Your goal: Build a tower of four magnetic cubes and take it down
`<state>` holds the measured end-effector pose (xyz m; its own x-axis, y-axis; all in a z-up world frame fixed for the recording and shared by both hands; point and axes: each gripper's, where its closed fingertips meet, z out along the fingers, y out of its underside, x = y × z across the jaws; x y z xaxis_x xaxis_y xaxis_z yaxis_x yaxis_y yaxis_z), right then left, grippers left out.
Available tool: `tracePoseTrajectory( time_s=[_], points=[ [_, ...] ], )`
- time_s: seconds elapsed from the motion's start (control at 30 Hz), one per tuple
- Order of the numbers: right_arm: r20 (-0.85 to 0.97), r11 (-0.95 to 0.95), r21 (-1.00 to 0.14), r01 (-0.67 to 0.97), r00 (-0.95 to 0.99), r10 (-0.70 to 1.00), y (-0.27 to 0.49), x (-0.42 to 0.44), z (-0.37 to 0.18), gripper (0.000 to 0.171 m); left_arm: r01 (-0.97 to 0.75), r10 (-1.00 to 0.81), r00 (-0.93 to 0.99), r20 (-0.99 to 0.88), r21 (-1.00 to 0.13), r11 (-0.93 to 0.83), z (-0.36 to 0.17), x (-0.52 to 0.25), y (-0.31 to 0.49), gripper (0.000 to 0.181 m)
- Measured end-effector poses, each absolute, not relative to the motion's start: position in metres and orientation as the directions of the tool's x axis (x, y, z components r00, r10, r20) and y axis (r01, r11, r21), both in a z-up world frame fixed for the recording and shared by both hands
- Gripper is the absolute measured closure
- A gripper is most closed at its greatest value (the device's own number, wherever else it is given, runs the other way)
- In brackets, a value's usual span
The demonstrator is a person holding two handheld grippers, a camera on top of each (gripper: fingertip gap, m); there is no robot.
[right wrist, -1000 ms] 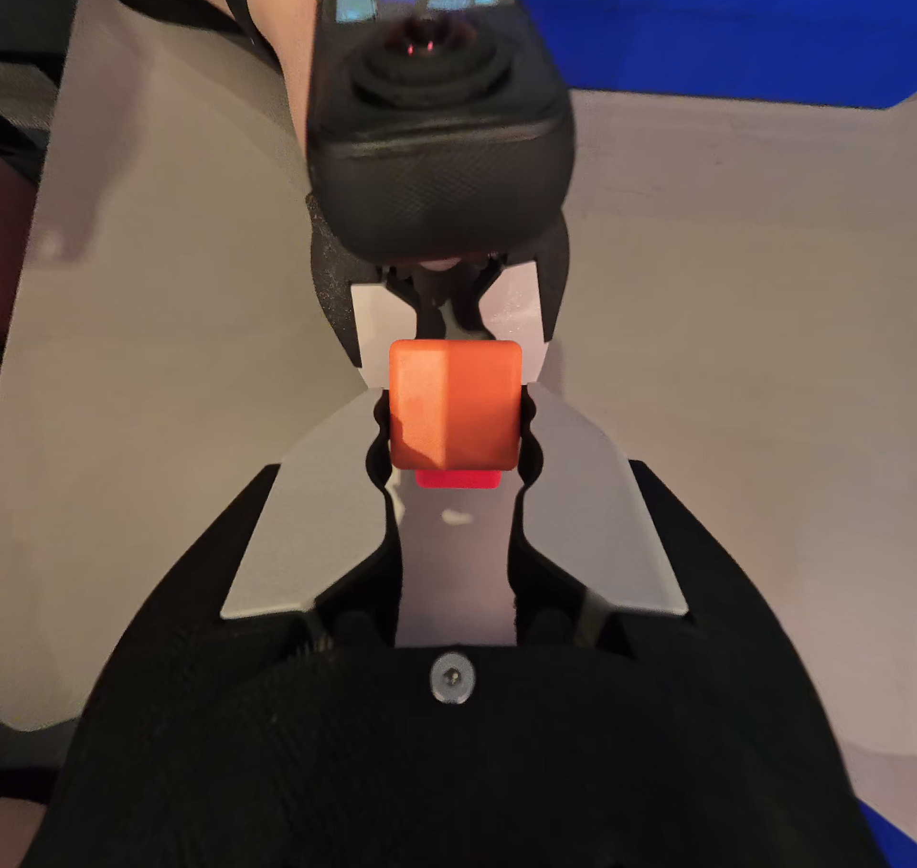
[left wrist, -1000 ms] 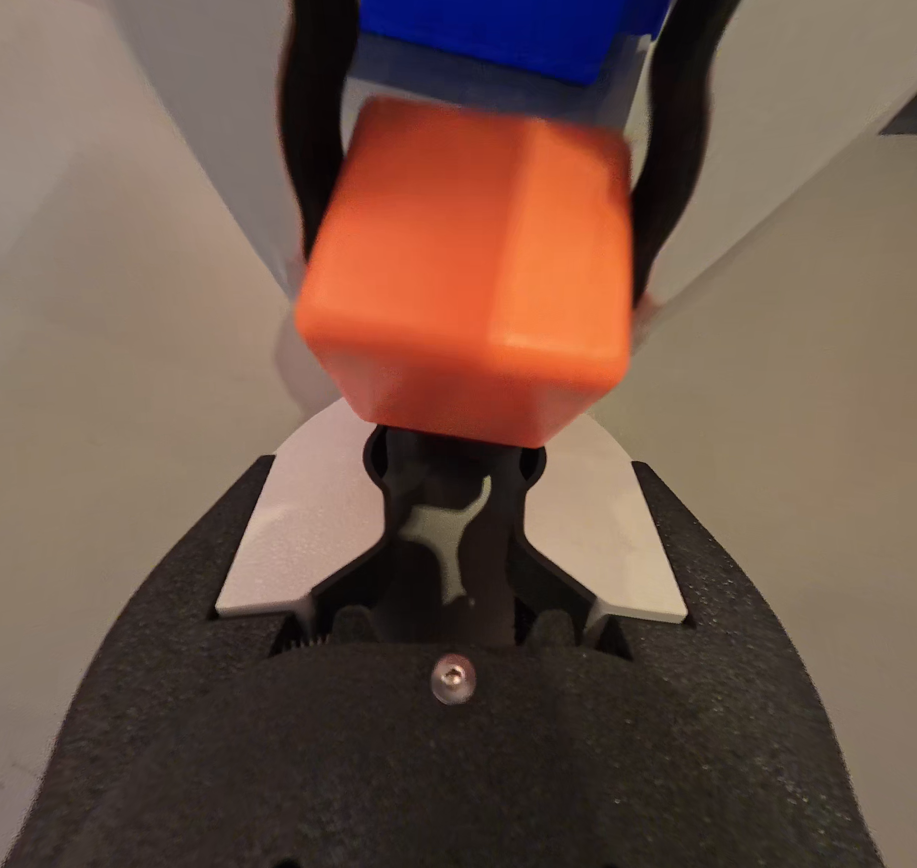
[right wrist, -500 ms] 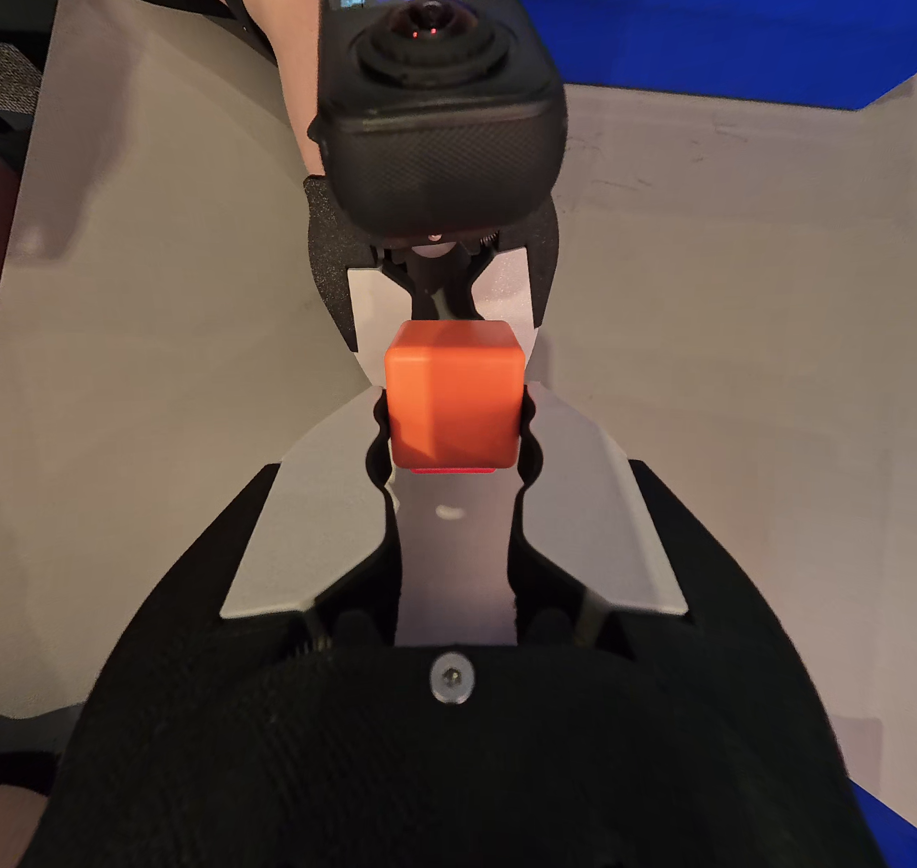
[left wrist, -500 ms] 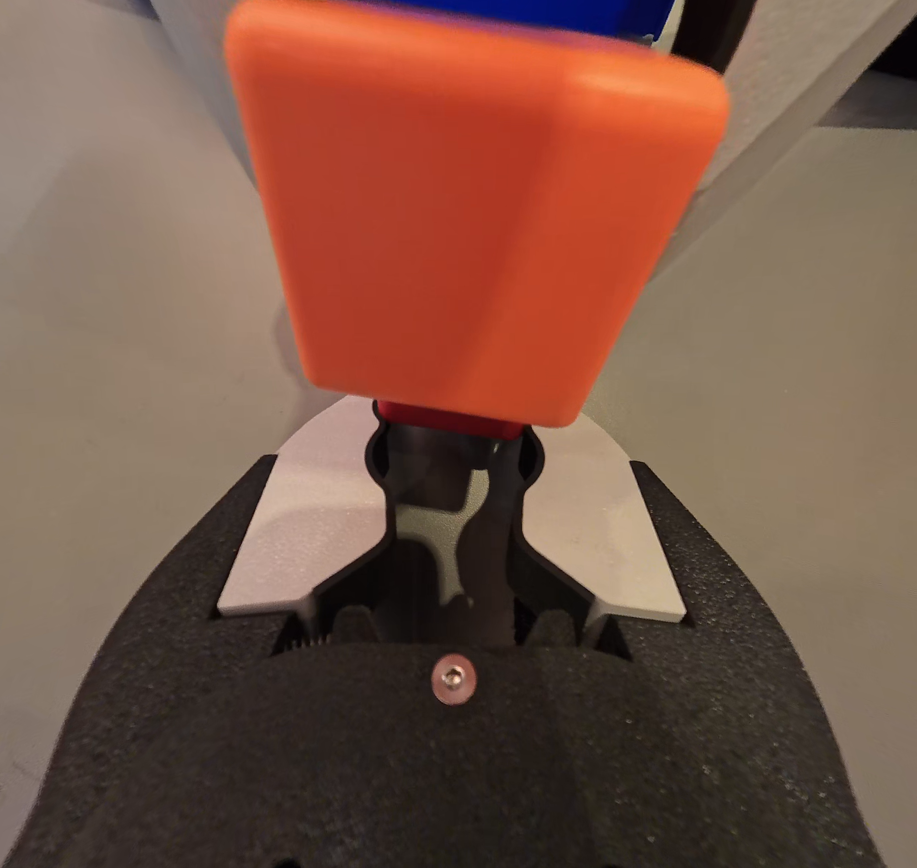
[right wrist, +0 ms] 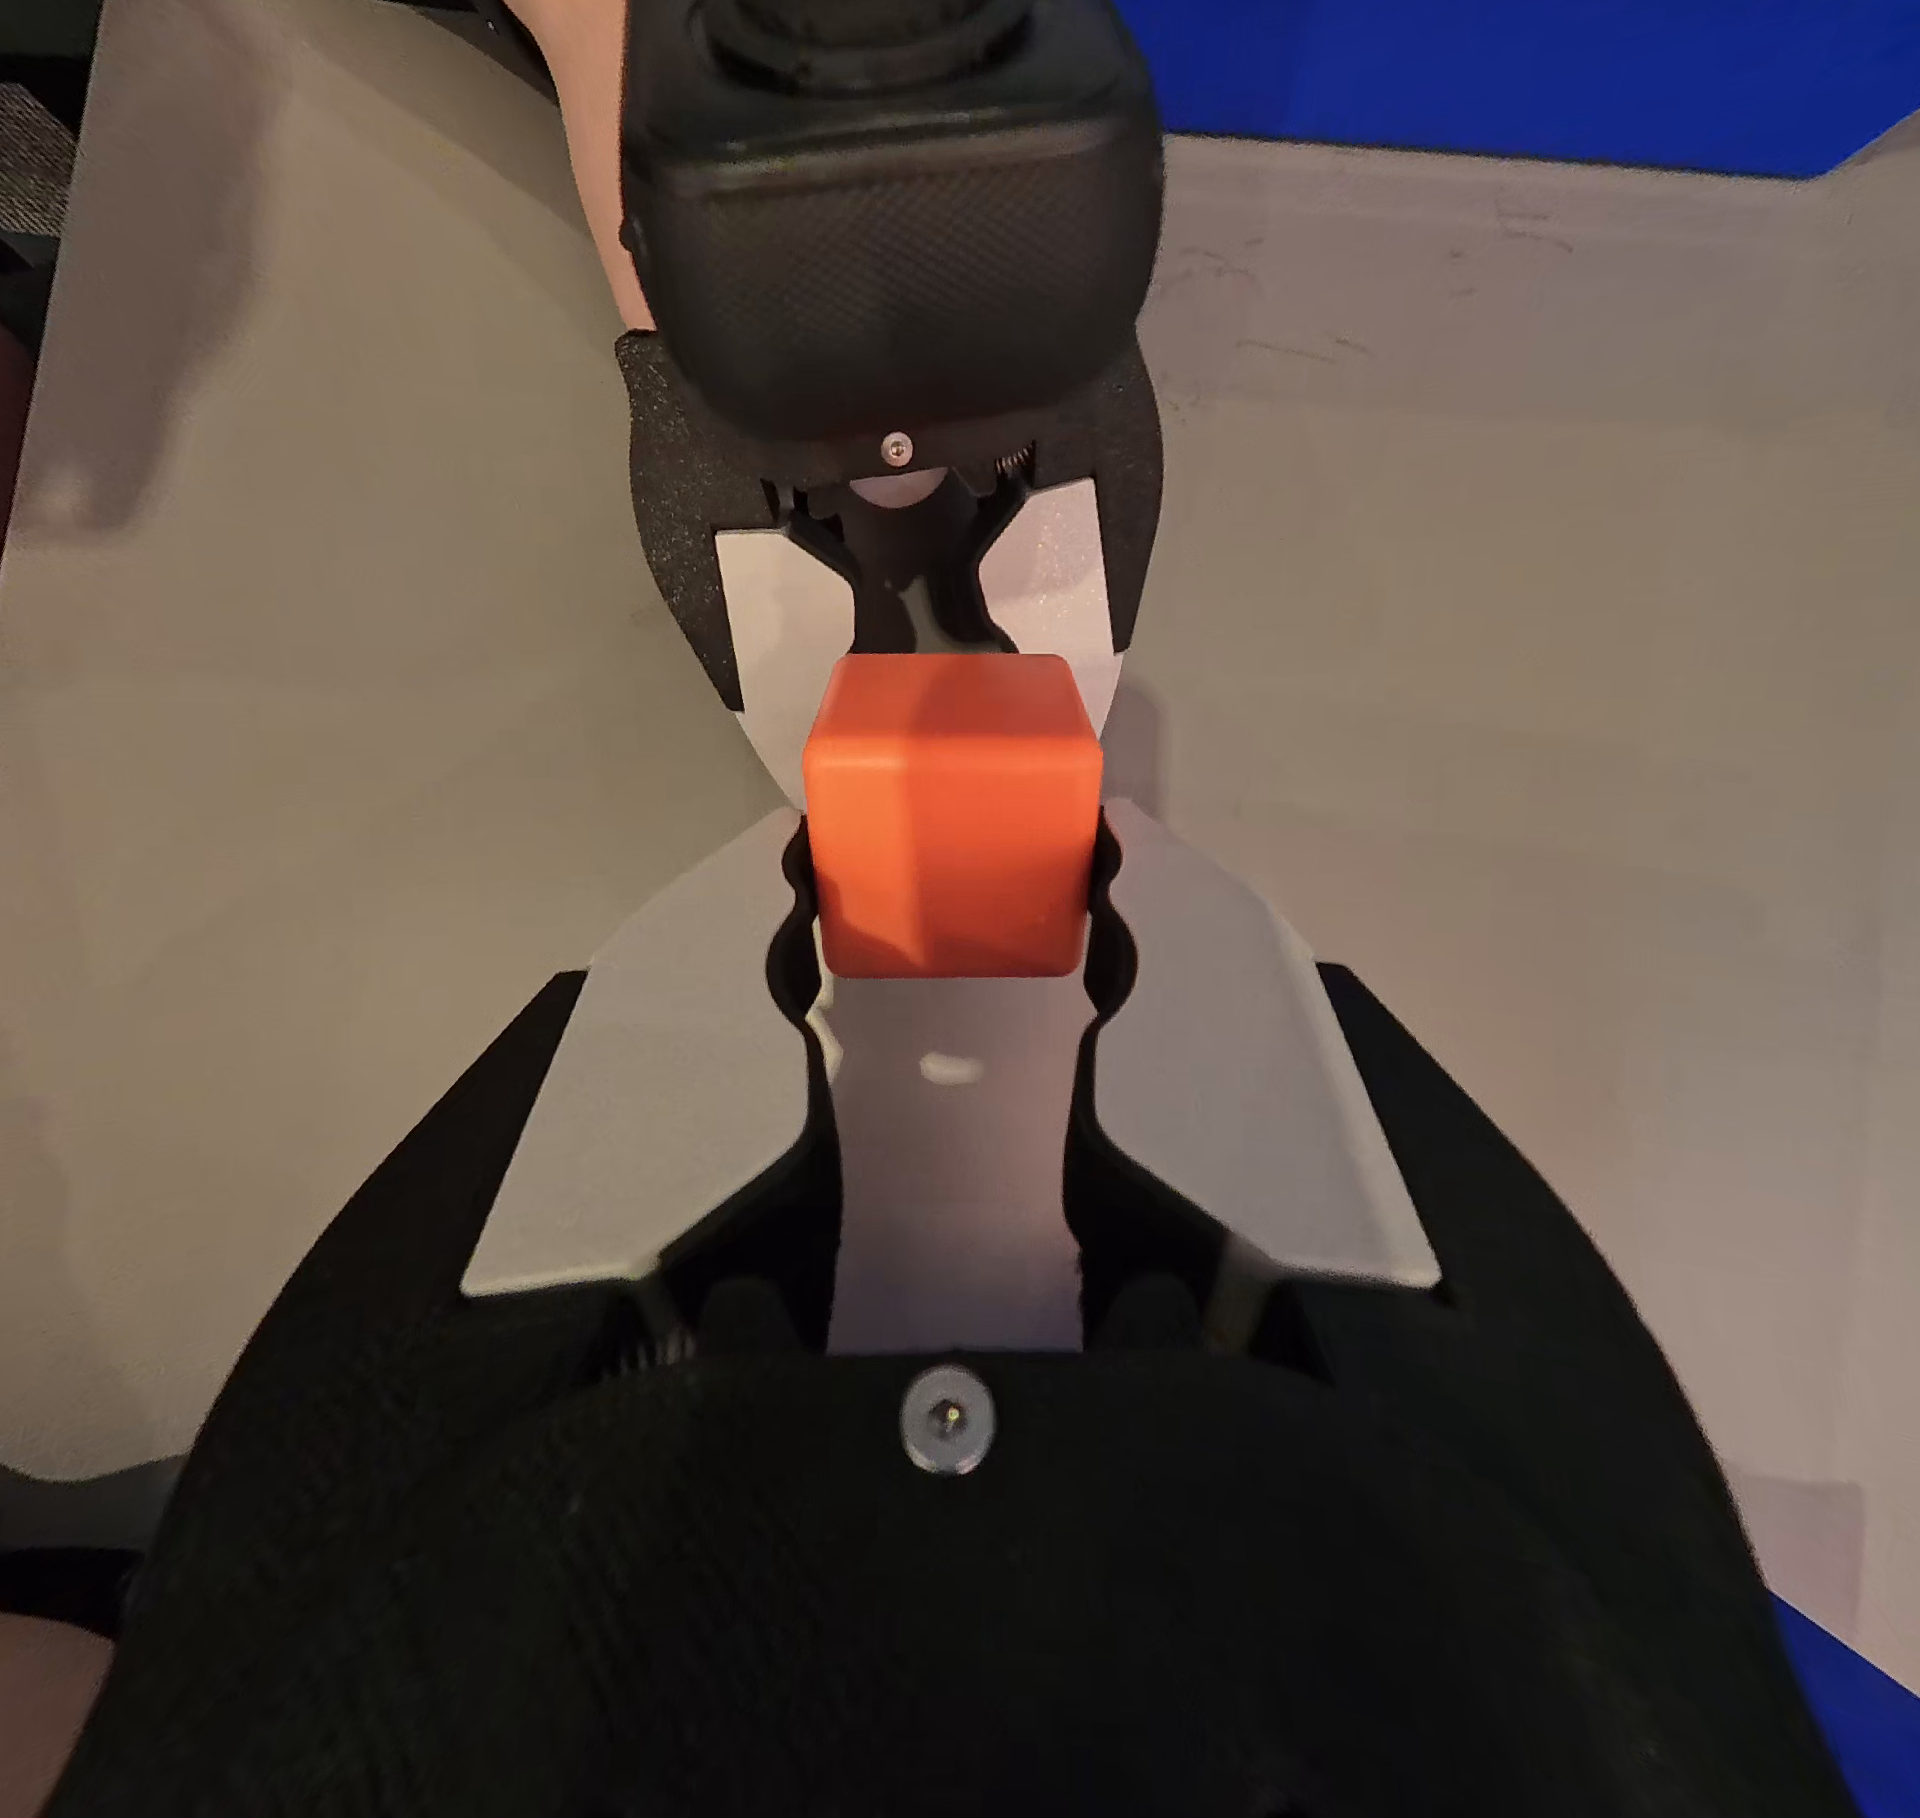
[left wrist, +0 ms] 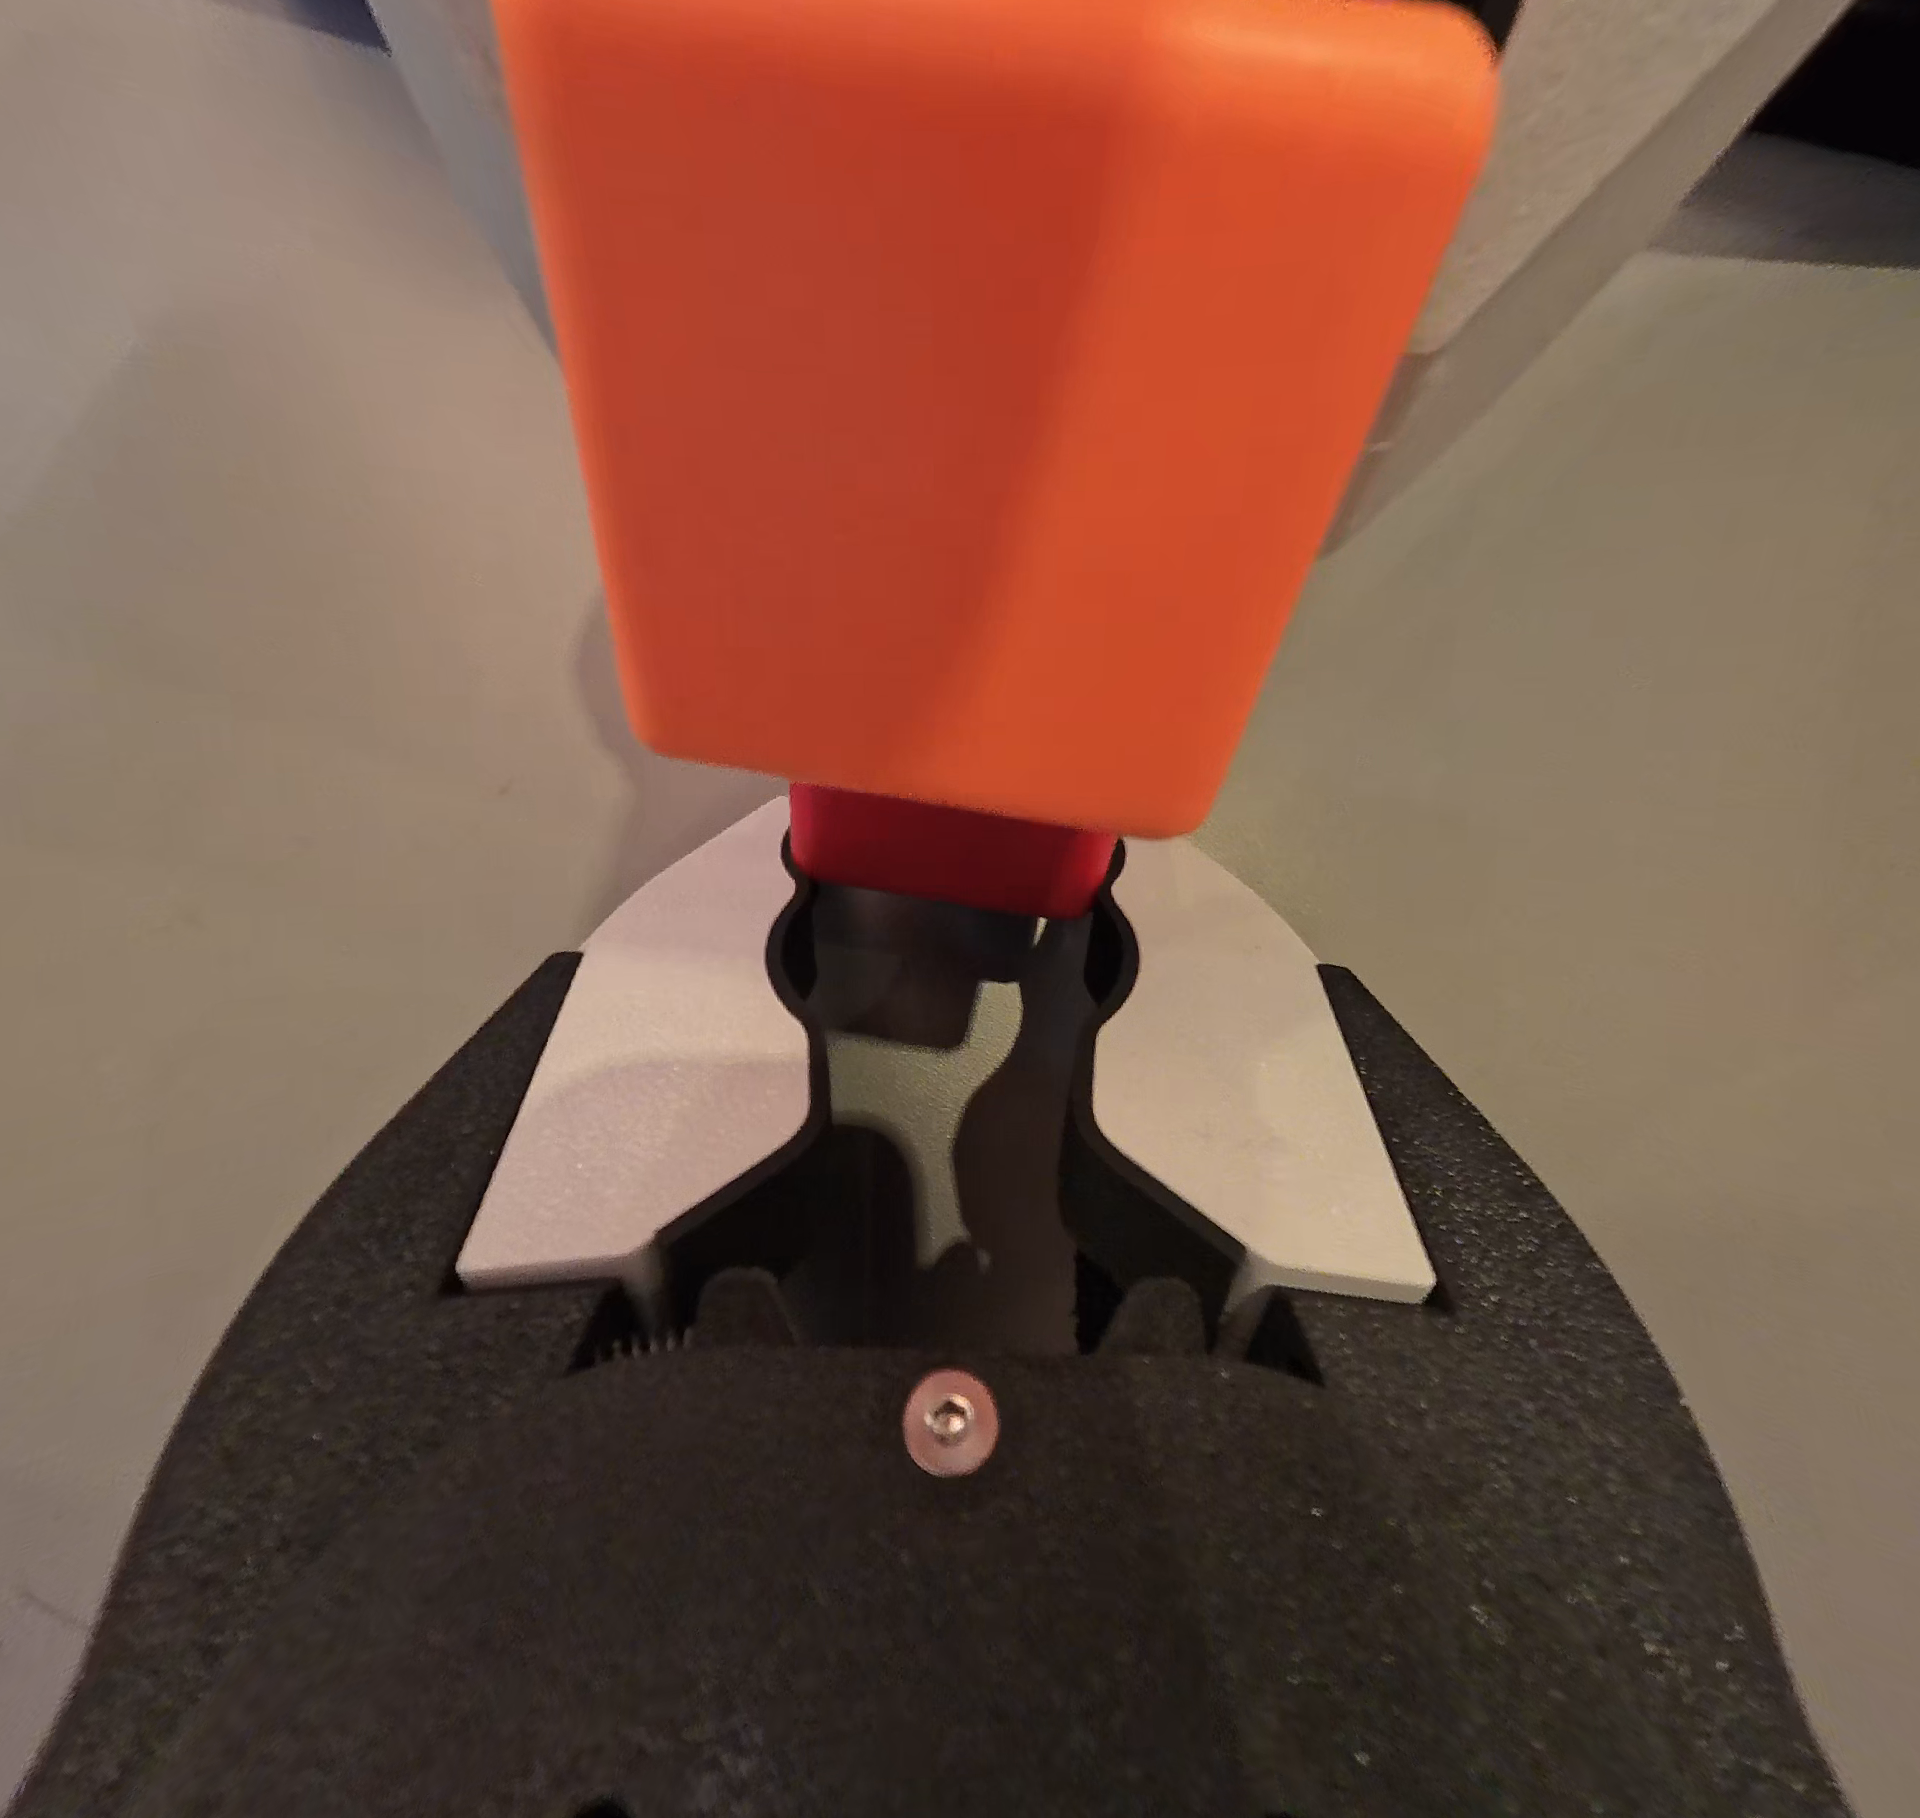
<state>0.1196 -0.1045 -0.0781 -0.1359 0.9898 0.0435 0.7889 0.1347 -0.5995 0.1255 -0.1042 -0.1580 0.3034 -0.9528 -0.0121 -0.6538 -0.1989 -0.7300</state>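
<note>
In the right wrist view my right gripper [right wrist: 951, 875] is shut on an orange cube [right wrist: 951, 823], with the jaws pressed on its two sides. My left gripper faces it head-on; its grey fingers [right wrist: 774, 625] reach in behind the orange cube. In the left wrist view my left gripper [left wrist: 951, 869] is shut on a red cube [left wrist: 935, 849]. The orange cube [left wrist: 966, 366] looms large and blurred right above the red one. I cannot tell whether the two cubes touch. The right gripper's grey fingers [left wrist: 1558, 210] flank the orange cube. The red cube is hidden in the right wrist view.
Both grippers hover over a plain grey table [right wrist: 1507, 677], also seen in the left wrist view [left wrist: 260, 677]. A blue surface [right wrist: 1455, 12] lies at the table's far side. A person's arm [right wrist: 566, 33] holds the left gripper, whose black camera [right wrist: 883, 168] points at me. The gap from one gripper's tips to the other's is roughly 8 cm.
The orange cube has grown larger in the left wrist view and the red cube has come into sight below it. In the right wrist view the red sliver under the orange cube has vanished.
</note>
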Motion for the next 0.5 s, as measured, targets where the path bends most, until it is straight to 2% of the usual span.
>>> tracePoseTrajectory(
  time_s=[0.5],
  points=[
    [-0.014, 0.086, -0.577, 0.812, -0.115, 0.993, -0.1018, 0.1281, -0.0864, 0.121, -0.662, -0.955, 0.297, -0.015, -0.724, -0.195, -0.1584, 0.1245, -0.1056, 0.132]
  ],
)
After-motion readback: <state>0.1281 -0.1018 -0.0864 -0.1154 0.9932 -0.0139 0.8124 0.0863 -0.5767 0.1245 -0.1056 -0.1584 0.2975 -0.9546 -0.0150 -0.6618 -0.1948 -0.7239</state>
